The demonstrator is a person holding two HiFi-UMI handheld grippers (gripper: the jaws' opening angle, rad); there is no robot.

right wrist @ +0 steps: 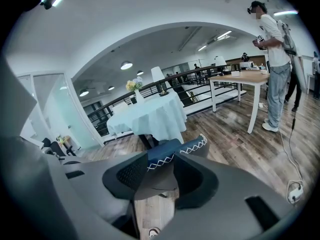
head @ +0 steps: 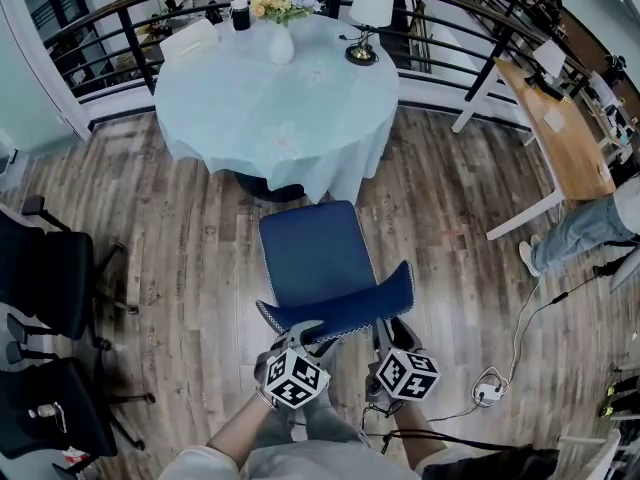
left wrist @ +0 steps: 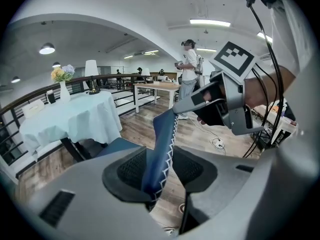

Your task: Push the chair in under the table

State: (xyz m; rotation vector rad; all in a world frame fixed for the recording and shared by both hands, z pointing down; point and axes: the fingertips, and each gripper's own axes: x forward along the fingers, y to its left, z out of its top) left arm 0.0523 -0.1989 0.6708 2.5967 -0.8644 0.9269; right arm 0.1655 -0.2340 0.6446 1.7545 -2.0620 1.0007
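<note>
A blue chair (head: pixel 315 253) stands on the wood floor with its seat facing a round table (head: pixel 215 98) under a pale cloth. The seat's front edge is close to the cloth's hem. Its backrest (head: pixel 345 306) is on my side. My left gripper (head: pixel 305 333) is shut on the backrest's left part, and the stitched blue edge (left wrist: pixel 165 139) runs up between its pads. My right gripper (head: pixel 392 328) grips the right part, where the stitched top edge (right wrist: pixel 172 154) lies between its pads. The right gripper (left wrist: pixel 200 101) also shows in the left gripper view, its fingers on the backrest's top.
Black office chairs (head: pixel 45 278) stand at the left. A wooden desk (head: pixel 560 138) and a person's legs (head: pixel 585 226) are at the right. A cable with a plug block (head: pixel 487 390) lies on the floor. A lamp (head: pixel 365 13) and a flower vase (head: pixel 280 28) sit on the table, with a railing behind.
</note>
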